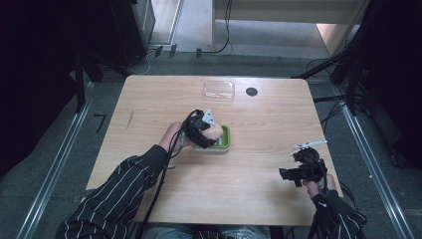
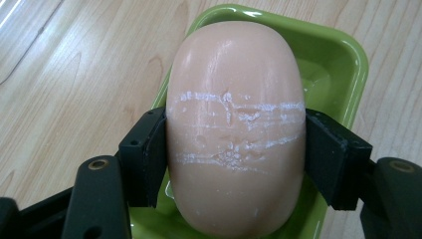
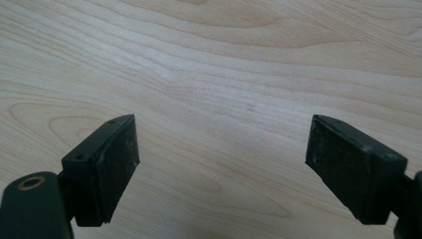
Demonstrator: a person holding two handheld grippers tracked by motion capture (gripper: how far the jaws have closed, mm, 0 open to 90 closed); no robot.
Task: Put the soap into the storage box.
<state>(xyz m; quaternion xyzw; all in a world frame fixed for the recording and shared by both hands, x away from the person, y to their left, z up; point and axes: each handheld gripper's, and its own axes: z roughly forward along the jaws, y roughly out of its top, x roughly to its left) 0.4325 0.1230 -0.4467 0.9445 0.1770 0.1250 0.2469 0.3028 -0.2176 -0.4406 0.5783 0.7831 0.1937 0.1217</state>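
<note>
The left gripper [image 2: 234, 149] clamps a pink soap bar [image 2: 236, 89] by its sides, over the green soap dish [image 2: 348, 55]. The rounded, scored bar looks slick, so it could squirt free or tip the light dish. The right gripper [image 3: 221, 164] hangs wide open (nothing between its jaws) over bare table [image 3: 224, 59]. A clear lid [image 1: 219, 89] lies well apart; nothing obstructs.

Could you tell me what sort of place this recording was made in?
Probably a lab recording station: a bare wooden table inside metal floor rails, cables trailing off, and the left tongs gripping a soap bar.
</note>
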